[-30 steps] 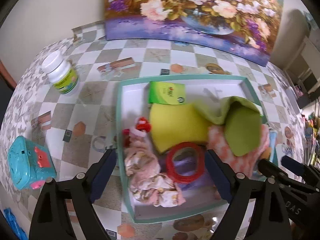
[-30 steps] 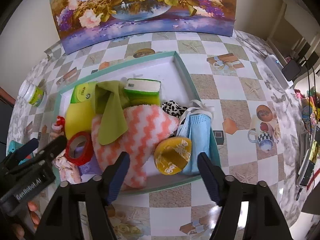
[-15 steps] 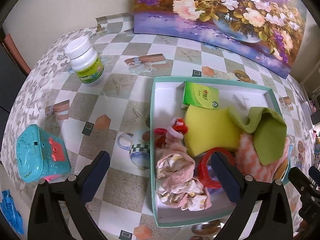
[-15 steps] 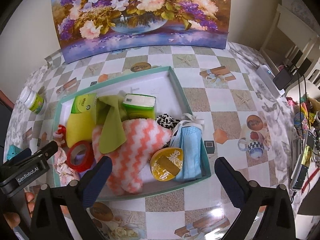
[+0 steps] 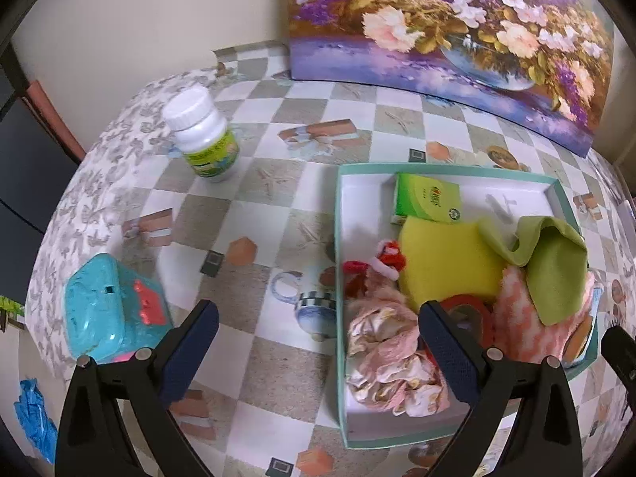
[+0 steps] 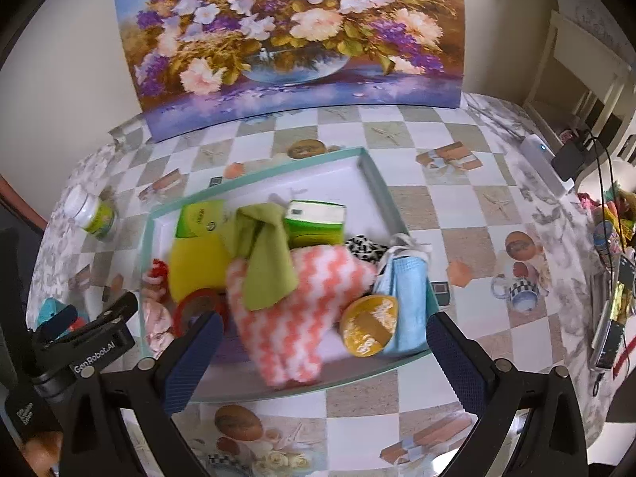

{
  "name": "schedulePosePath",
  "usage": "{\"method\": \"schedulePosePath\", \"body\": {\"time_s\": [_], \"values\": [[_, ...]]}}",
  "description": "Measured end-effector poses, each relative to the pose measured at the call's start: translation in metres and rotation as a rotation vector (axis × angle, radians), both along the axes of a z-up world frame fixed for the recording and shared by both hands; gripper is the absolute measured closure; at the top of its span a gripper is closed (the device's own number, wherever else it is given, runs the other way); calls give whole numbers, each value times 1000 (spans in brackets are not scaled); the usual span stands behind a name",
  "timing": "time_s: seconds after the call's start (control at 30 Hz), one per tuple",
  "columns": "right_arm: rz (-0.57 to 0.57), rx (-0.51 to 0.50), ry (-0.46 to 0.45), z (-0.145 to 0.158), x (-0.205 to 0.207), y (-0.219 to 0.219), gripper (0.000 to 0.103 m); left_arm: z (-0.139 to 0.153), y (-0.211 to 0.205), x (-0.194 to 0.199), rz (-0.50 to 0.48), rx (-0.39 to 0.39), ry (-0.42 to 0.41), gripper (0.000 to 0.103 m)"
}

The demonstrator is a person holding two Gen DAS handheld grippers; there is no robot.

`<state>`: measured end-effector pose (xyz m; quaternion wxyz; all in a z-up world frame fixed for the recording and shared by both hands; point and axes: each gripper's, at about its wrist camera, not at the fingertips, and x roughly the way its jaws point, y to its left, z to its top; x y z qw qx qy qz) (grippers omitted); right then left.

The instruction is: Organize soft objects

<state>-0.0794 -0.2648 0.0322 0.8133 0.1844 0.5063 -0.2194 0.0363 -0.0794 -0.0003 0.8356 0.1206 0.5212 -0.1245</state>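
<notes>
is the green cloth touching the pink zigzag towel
Touching. In the right wrist view the green cloth lies draped over the upper corner of the pink zigzag towel, covering it with no gap; the left wrist view agrees.

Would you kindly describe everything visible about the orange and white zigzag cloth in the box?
The zigzag cloth is a fluffy, towel-like piece with wavy orange and white stripes, bunched rather than folded. It lies in the teal-rimmed box, toward its near side. A green cloth drapes over its upper left part. A round yellow item sits against its right edge, and a red ring lies at its left. Neither gripper touches it.
</notes>
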Motion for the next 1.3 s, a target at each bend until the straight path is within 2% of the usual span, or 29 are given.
{"method": "schedulePosePath", "body": {"time_s": [0.37, 0.47, 0.87, 1.3], "values": [[76, -64, 37, -1, 4, 39, 0, 10, 42, -1, 94, 10, -3, 3], [94, -75, 49, -2, 2, 50, 0, 11, 50, -4, 96, 8, 13, 3], [119, -92, 90, -10, -13, 74, 0, 9, 80, -24, 100, 109, 38, 3], [100, -104, 86, -8, -34, 84, 0, 12, 103, -45, 89, 107, 36, 3]]}}
